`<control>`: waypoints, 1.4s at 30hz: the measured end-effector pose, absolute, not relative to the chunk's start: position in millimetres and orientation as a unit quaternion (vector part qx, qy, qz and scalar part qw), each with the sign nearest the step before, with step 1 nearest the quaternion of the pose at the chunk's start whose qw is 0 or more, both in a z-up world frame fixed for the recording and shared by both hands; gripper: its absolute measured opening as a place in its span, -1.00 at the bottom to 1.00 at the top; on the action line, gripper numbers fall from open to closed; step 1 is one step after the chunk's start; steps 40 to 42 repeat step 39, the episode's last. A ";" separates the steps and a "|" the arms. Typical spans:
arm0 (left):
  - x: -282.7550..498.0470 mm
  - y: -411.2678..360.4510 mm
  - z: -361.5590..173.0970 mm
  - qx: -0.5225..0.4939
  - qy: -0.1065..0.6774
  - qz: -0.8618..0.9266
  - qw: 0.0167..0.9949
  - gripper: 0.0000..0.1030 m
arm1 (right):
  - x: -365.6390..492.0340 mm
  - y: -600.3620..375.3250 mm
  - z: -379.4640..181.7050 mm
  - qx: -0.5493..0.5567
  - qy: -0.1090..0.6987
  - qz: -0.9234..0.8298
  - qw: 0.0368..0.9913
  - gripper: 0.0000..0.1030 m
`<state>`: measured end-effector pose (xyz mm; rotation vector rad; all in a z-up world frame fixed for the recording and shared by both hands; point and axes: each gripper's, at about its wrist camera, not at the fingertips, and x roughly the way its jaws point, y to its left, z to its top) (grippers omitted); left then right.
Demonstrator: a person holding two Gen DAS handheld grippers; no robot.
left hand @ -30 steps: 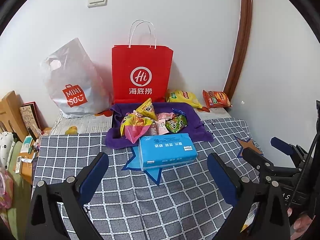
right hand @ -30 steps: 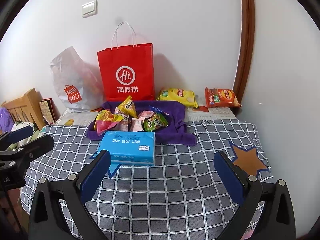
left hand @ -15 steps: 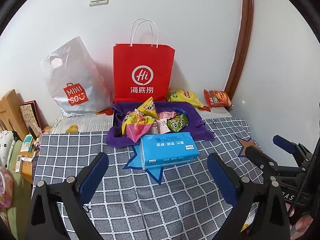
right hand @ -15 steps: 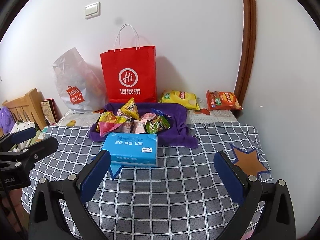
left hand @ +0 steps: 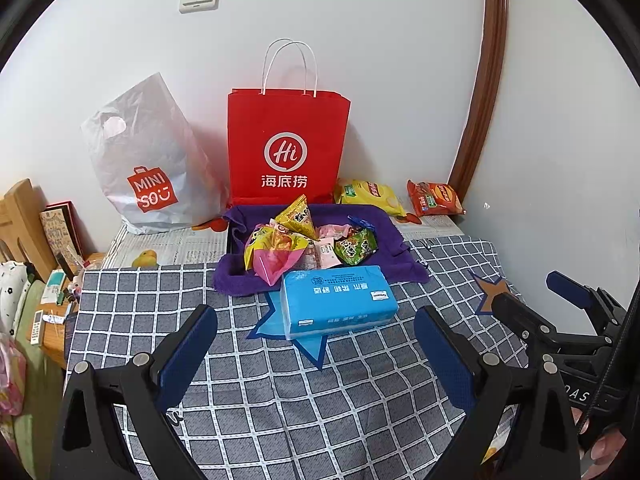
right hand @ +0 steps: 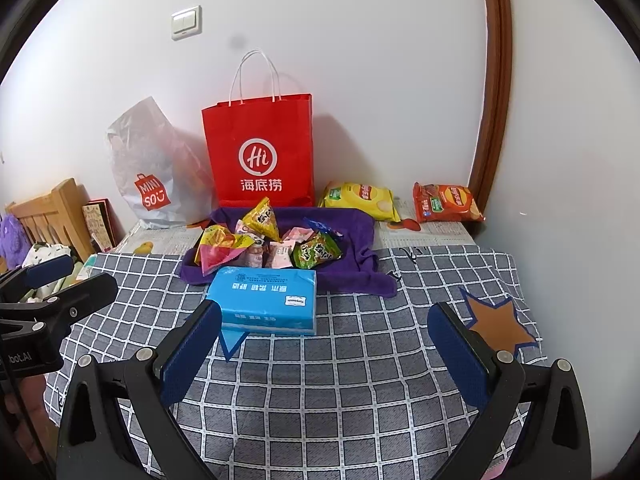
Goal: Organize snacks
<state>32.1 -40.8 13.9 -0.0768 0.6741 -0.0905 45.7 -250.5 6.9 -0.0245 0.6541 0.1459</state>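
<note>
Several small snack packets (left hand: 296, 240) lie in a heap on a purple cloth (left hand: 384, 228) at the back of the table; they show in the right wrist view too (right hand: 264, 240). A yellow chip bag (left hand: 368, 196) and a red chip bag (left hand: 434, 199) lie near the wall. A blue tissue pack (left hand: 338, 300) sits in front of the cloth. My left gripper (left hand: 316, 344) is open and empty, short of the tissue pack. My right gripper (right hand: 324, 344) is open and empty, level with it; it also shows at the right of the left wrist view (left hand: 560, 296).
A red paper bag (left hand: 288, 148) and a white MINISO plastic bag (left hand: 148, 164) stand against the wall. The checked tablecloth (left hand: 280, 400) covers the table. A wooden chair (right hand: 52, 212) and clutter are at the left. The wall corner closes the right side.
Both grippers have drawn back and risen slightly; the scene sits a little lower and farther in both views. Nothing on the table moved.
</note>
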 end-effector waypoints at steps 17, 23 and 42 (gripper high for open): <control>31.4 -40.0 13.6 -0.039 0.330 -0.044 0.942 0.93 | 44.4 -249.4 7.5 -0.011 0.320 0.074 0.944 0.97; 31.4 -39.6 13.7 -0.039 0.330 -0.044 0.942 0.93 | 44.0 -249.5 7.8 -0.011 0.319 0.074 0.945 0.97; 31.7 -40.5 15.8 -0.040 0.330 -0.040 0.942 0.93 | 40.2 -248.4 11.3 -0.012 0.316 0.075 0.946 0.97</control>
